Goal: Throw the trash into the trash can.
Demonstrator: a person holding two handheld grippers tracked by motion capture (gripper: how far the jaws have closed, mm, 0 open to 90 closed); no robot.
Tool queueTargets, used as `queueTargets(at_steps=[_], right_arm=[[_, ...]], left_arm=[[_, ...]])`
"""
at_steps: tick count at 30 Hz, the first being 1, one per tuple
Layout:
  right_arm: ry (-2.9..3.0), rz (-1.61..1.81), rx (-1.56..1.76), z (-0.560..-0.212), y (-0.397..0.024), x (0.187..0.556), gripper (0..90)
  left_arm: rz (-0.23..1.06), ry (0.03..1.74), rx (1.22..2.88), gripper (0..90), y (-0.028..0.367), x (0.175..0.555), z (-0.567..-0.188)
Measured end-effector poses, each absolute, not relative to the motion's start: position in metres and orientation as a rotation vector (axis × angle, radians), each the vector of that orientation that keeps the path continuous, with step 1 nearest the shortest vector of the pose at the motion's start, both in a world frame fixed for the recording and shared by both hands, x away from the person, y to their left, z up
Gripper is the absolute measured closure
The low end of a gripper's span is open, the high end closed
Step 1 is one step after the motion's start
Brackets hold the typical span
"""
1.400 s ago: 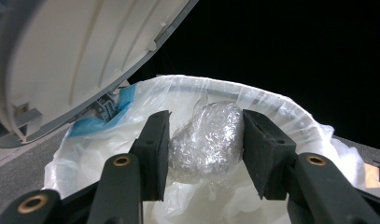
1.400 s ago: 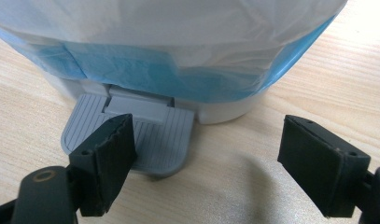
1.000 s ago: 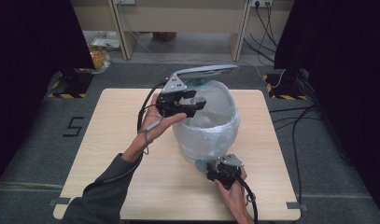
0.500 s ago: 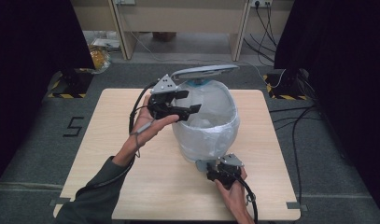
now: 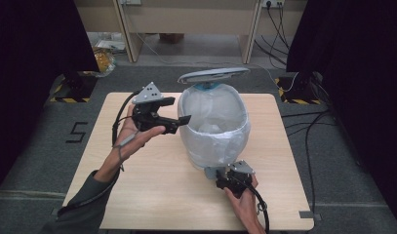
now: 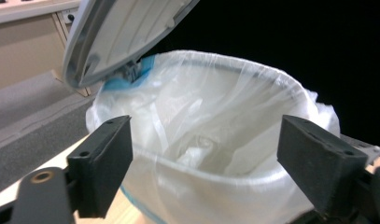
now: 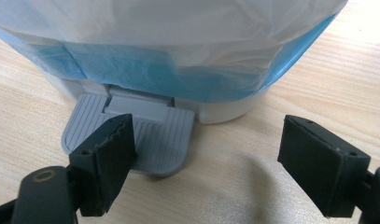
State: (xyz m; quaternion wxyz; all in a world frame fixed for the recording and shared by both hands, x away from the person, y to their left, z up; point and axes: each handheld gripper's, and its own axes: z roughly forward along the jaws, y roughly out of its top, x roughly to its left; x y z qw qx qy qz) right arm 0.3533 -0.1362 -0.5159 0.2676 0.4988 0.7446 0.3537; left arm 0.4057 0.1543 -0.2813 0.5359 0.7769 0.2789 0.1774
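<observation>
step: something dropped in, lid up | bin (image 5: 213, 124) mid-table, lid (image 5: 213, 74) raised, white liner (image 6: 211, 116) | left gripper (image 5: 179, 113) beside rim, jaws just opening, empty | right gripper (image 5: 224, 175) jaws apart, 1 jaw on pedal (image 7: 131, 135) | next: likely ease off pedal to shut lid

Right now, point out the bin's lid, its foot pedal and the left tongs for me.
lid (image 5: 213, 75), high view, on its raised grey top.
foot pedal (image 7: 150, 135), right gripper view, on its ribbed grey tread.
left tongs (image 5: 180, 110), high view, midway between the open fingertips.
</observation>
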Motion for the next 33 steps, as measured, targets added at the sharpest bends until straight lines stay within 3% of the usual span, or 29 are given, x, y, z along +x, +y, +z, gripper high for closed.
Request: queueTargets(at_steps=[13,33], right_arm=[[2.011,0.957,1.349,-0.516,-0.137,0.354,18.9],[2.011,0.959,1.353,-0.516,-0.137,0.354,18.9]], left_arm=[[0.424,0.703,1.821,14.9,0.183,0.393,-0.307],[0.384,0.821,1.784,14.9,0.211,0.374,-0.385]])
